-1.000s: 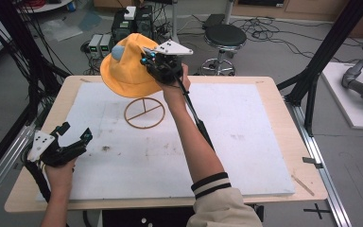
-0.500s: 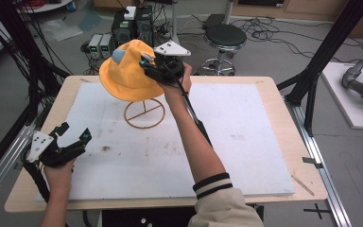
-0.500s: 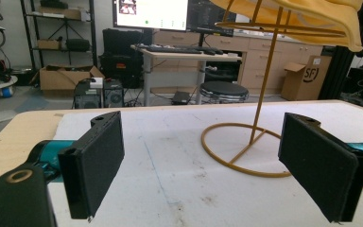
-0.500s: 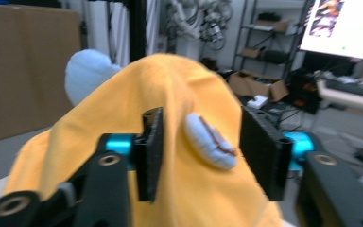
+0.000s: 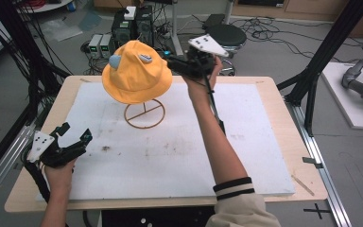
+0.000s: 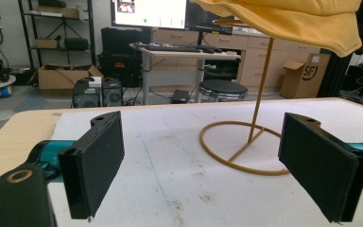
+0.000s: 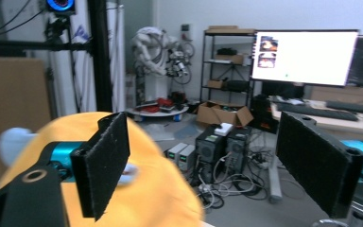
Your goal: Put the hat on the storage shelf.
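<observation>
Yellow bucket hat (image 5: 137, 73) sits on a wire stand (image 5: 144, 113) at the mat's eleven o'clock; right gripper (image 5: 175, 62) hovers beside it, released. Left gripper (image 6: 201, 163) gapes wide, empty, hat overhead. Right gripper view: jaws apart, holding nothing, hat below.

The yellow hat (image 5: 137, 73) now sits on the wire stand (image 5: 144, 112), released by the right claw (image 5: 178, 64), whose jaws have opened and drawn back beside it.
</observation>
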